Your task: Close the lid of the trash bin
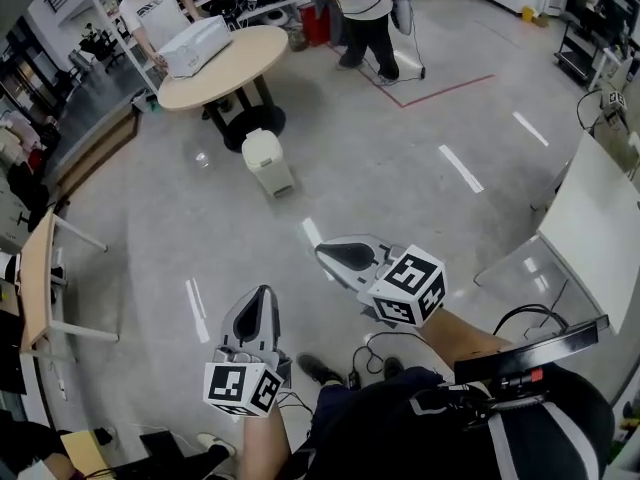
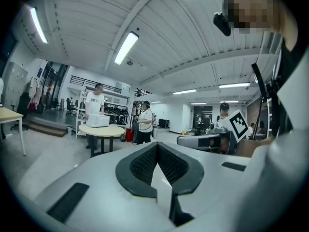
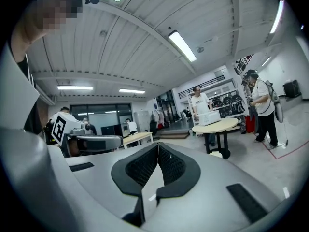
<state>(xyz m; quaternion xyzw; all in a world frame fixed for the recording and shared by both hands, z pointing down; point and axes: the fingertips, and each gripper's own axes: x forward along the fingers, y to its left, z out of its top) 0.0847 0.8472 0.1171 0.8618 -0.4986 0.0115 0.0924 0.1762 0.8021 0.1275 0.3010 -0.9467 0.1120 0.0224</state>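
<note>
The white trash bin (image 1: 268, 160) stands on the floor far ahead, beside the foot of a round table (image 1: 226, 65). Its lid looks down, though it is too small to be sure. In the right gripper view the bin (image 3: 217, 154) shows as a pale shape under the table. My left gripper (image 1: 264, 294) and right gripper (image 1: 322, 252) are held close to my body, far from the bin, pointing forward. Both are shut with nothing between the jaws, as the left gripper (image 2: 157, 145) and right gripper (image 3: 158, 144) show in their own views.
A white box (image 1: 196, 45) lies on the round table, with a person (image 1: 150, 13) behind it. Another person (image 1: 365, 18) stands at the back right. A desk (image 1: 35, 283) is at the left, a white table (image 1: 598, 223) at the right. Cables (image 1: 375, 343) lie by my feet.
</note>
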